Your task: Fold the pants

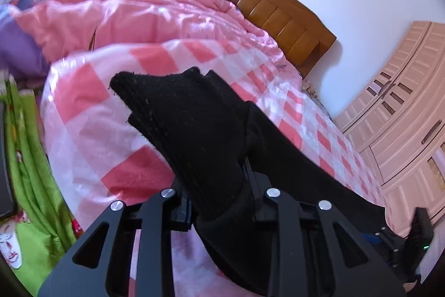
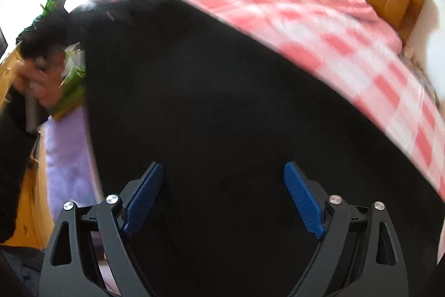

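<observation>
A bunched end of the black pants [image 1: 194, 124] is clamped between the nearly closed jaws of the left gripper [image 1: 219, 202] at lower centre of the left wrist view, raised above the pink checked sheet [image 1: 133, 135]. In the right wrist view, the right gripper [image 2: 222, 199] is held wide open with nothing gripped, over the black cloth filling the frame's middle

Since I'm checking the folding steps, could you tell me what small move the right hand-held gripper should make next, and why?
Probably lower the right hand-held gripper onto the pants and close on the fabric. Its blue pads stand wide apart with nothing between them, above the black cloth spread on the checked bedspread, while the left hand-held gripper already pinches a bunched end of the pants. A second grip seems needed to fold.
</observation>
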A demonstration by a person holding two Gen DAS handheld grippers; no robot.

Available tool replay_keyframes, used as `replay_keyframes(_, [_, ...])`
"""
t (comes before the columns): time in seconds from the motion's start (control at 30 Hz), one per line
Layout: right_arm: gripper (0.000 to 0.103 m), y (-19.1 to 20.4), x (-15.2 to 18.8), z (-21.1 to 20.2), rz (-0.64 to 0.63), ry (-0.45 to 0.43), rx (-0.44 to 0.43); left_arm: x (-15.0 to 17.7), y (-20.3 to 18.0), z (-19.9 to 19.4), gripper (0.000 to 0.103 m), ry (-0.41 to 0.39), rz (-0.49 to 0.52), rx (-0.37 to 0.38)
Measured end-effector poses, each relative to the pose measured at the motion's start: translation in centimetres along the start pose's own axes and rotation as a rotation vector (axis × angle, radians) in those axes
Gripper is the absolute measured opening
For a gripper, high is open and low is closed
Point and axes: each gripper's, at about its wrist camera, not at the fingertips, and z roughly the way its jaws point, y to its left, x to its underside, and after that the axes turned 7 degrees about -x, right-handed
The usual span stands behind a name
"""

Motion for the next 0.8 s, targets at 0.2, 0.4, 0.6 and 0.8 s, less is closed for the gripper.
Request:
replay_keyframes(0.2, [0.089, -0.1, -0.1, -0.7, -0.005, -0.027, -0.021, -0.8, -9.5, -7.0, 0.026, -0.169, 0.256, -0.042])
replay_keyframes(0.4, [0.087, -4.8, 4.2, -9.9, 0.18, -0.287, 0.009, 3.7, -22.1, -12.6, 0.026, -0.295, 0.606, 0.008])
replay_keyframes(0.6, [0.088, -11.8, 14.5, -21.6, 0.48, -0.532, 0.194, 14.3, -32.8, -11.5, 0.026, -0.289, 0.928, 0.054])
replay_keyframes(0.8, [0.088, -13.8, 22.7, -26.6, 0.65, -0.603, 0.306, 28.5, -37.9, -3.7, 0.032, -0.183, 1.336, -0.048])
